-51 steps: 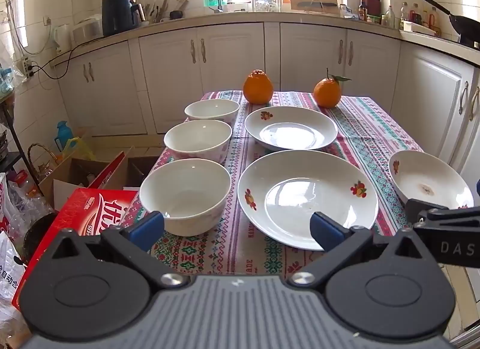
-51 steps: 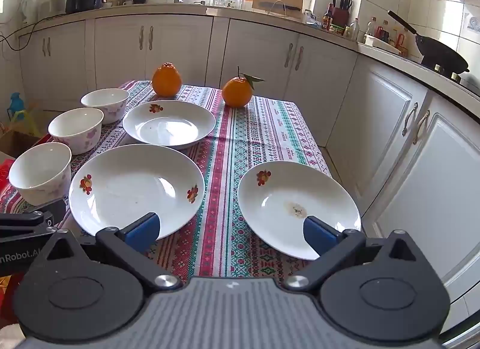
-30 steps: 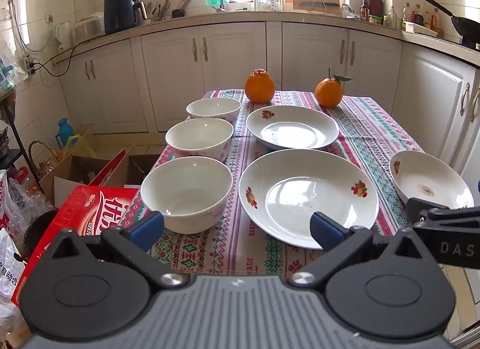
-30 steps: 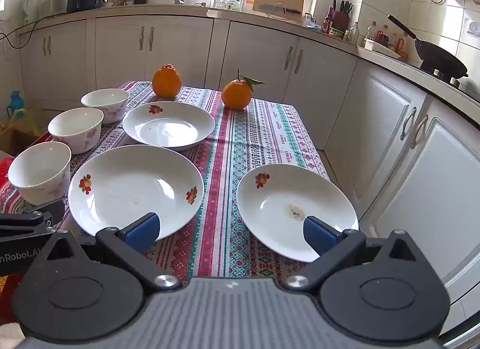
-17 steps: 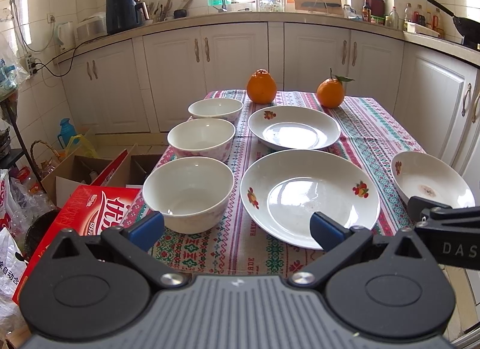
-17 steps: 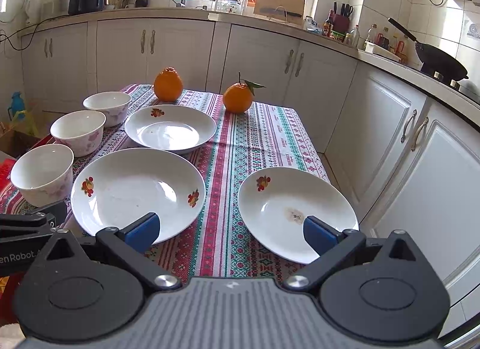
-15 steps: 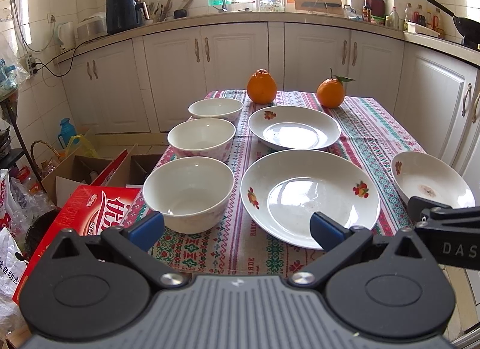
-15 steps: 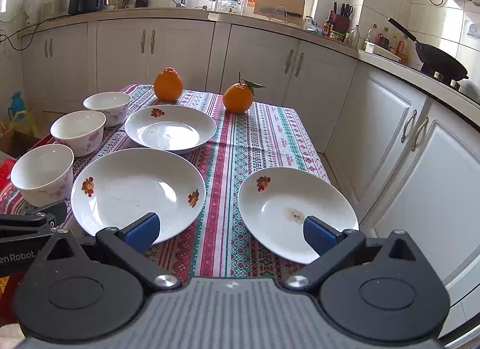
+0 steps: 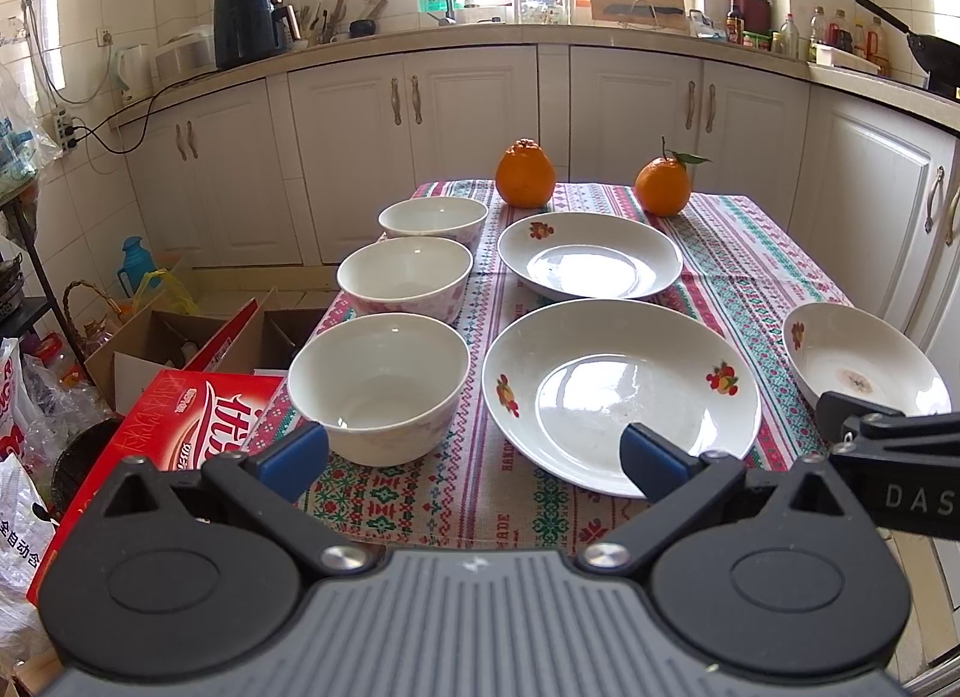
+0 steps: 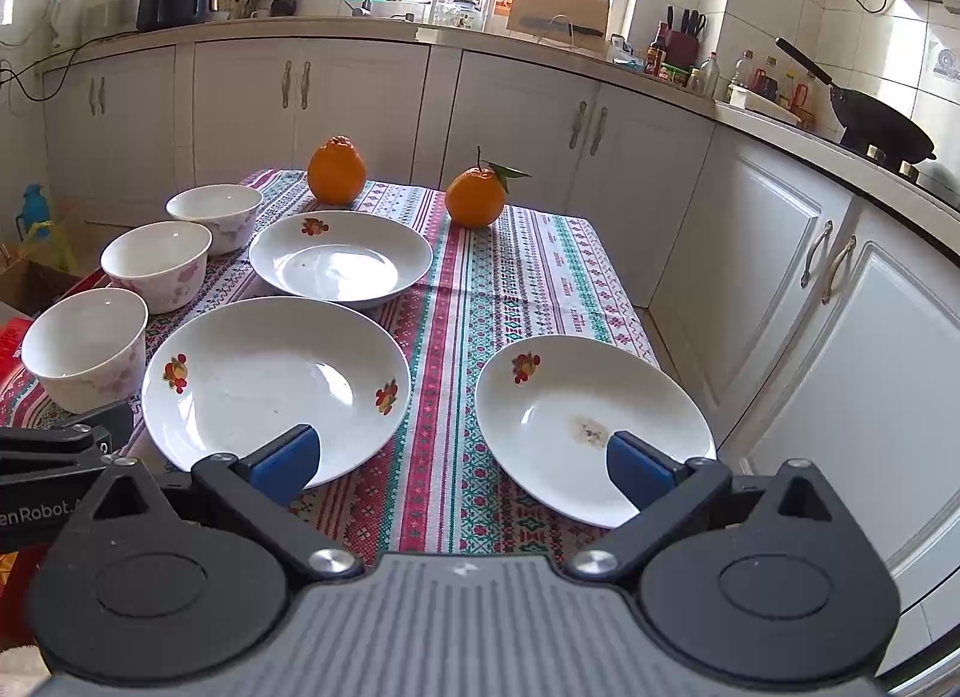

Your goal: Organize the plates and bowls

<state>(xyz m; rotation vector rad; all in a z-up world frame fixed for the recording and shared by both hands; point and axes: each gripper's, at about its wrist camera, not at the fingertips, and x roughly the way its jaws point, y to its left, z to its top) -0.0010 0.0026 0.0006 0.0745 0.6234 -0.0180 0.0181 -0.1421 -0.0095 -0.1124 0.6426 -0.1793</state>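
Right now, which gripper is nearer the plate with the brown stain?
Right. The right gripper hangs open at the stained plate's near rim, one fingertip over it. The left gripper sits further left, between the nearest bowl and the big plate.

Count on the patterned tablecloth (image 9: 744, 259):
- 3 bowls, white, in a row down the left edge: near bowl (image 9: 378, 385), middle bowl (image 9: 405, 276), far bowl (image 9: 433, 222).
- 3 plates, white with fruit decals: large plate (image 9: 621, 391), far plate (image 9: 590, 253), right plate (image 10: 594, 421).
- 2 oranges at the far end: left orange (image 9: 524, 174), right orange (image 9: 662, 188) with a leaf.
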